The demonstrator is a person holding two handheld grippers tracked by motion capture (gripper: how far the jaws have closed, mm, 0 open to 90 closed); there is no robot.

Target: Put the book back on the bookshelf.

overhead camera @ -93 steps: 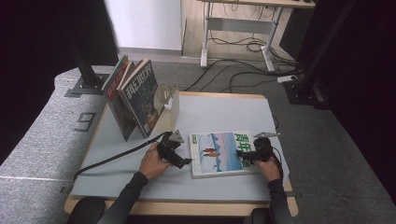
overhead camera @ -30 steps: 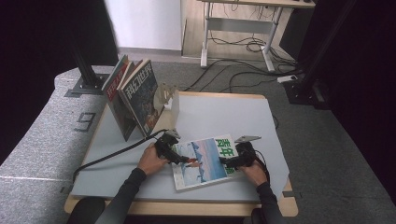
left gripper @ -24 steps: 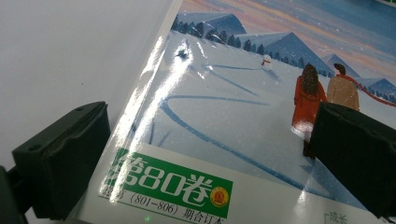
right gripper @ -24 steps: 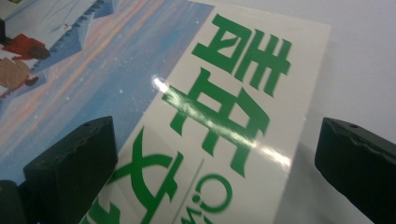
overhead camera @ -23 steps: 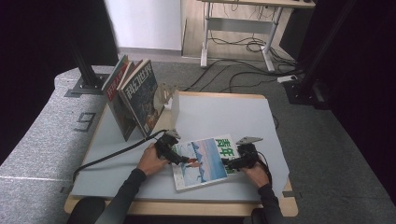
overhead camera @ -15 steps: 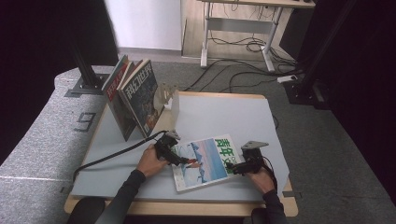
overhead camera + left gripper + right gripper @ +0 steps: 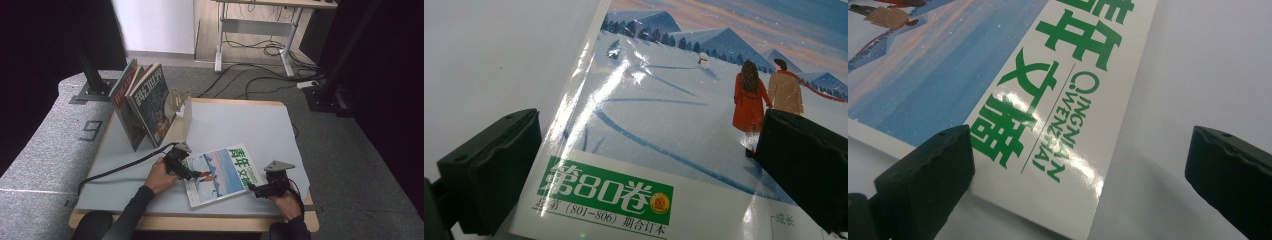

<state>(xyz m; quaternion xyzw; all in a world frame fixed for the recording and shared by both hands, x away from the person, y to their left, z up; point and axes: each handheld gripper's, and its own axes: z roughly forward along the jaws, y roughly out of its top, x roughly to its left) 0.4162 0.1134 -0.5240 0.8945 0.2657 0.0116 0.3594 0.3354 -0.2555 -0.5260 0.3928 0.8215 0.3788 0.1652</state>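
both claws gape wide over the magazine.

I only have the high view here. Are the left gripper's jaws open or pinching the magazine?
Observer: Open. The left gripper has its jaws spread over the magazine, near its lower edge.
Operator: What's printed there?
Observer: A green label sits between the jaws.
Operator: And the right one?
Observer: The right gripper is open too, its jaws straddling the title corner, one over the cover, one over bare table.
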